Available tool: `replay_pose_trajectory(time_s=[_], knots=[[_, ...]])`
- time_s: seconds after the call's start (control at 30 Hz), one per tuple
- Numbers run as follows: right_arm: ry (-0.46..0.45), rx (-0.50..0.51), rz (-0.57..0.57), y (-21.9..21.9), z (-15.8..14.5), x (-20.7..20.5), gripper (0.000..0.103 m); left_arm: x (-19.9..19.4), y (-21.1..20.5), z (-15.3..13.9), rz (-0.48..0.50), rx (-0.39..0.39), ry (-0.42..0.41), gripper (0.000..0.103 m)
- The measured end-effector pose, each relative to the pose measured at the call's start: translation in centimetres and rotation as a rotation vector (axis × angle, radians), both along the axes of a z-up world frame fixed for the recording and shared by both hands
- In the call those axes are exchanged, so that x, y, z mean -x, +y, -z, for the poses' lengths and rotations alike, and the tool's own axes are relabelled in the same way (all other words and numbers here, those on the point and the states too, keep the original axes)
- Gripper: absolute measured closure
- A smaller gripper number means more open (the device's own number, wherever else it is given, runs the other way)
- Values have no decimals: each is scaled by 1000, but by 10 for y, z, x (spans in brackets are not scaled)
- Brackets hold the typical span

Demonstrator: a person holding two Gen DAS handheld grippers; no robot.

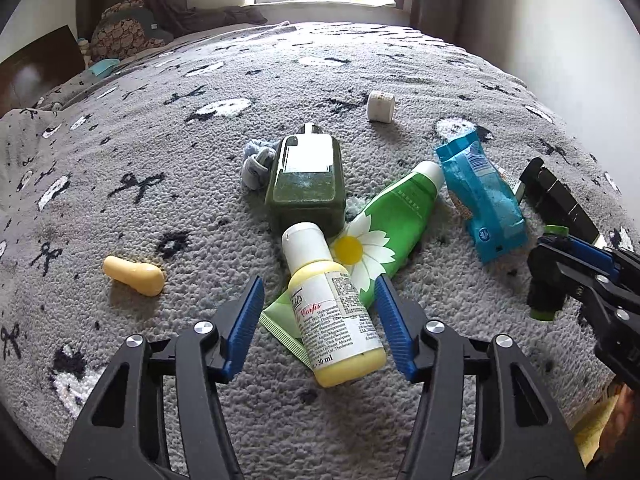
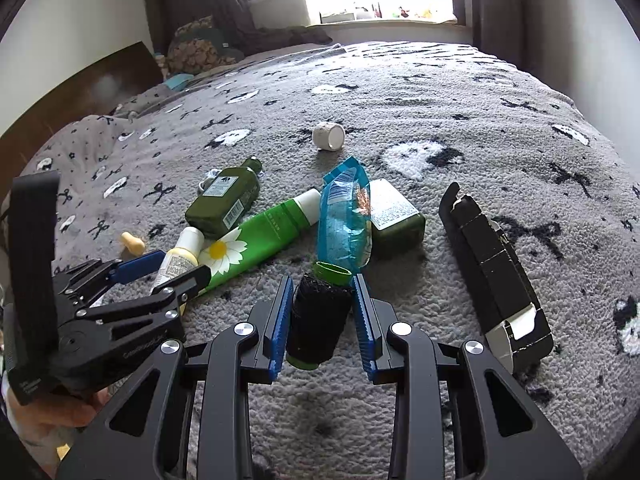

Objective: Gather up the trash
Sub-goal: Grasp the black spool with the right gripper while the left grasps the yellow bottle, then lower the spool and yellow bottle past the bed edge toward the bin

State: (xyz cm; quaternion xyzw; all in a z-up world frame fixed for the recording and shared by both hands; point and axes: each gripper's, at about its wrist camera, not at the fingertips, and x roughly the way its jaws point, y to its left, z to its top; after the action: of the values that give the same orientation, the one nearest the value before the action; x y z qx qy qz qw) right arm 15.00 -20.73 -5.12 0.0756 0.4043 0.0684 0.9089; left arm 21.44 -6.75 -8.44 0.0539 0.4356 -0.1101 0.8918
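Observation:
A small yellow lotion bottle [image 1: 336, 312] lies on the grey patterned blanket [image 1: 200, 160] across a green daisy tube [image 1: 392, 224]. My left gripper [image 1: 319, 284] straddles the bottle with its jaws open; a gap shows beside the left pad. It also appears at the left of the right wrist view as the left gripper [image 2: 182, 266]. My right gripper [image 2: 322, 280] is shut on a black bottle with green ends [image 2: 316, 320], held just above the blanket. The left wrist view shows that bottle [image 1: 544, 280] at the right edge.
Around the pile lie a dark green flask [image 1: 308, 184], a blue packet [image 1: 484, 200], a second green box [image 2: 396, 216], a black carton [image 2: 500, 272], a white cap [image 1: 380, 106], a pale yellow piece [image 1: 134, 274] and grey socks [image 1: 256, 164]. Pillows, headboard and window lie beyond.

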Motion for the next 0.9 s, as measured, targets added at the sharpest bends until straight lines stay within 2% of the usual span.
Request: replay_pose_trajectory(time_s=[0.1,0.17,0.47,0.9], knots=[[-10,5,-4,-1,-1,6,72,-1,3,4,1,18,6,57],[-15,8,-9,0,-2,11,73,1,4,4,3,14,-1,72],[-34,45,-35,11,-5,31,72,23,16,-2,17,40,-22,73],[-125,80,-55,15,-34,77,73,87,26,-44,60,44,-159,73]])
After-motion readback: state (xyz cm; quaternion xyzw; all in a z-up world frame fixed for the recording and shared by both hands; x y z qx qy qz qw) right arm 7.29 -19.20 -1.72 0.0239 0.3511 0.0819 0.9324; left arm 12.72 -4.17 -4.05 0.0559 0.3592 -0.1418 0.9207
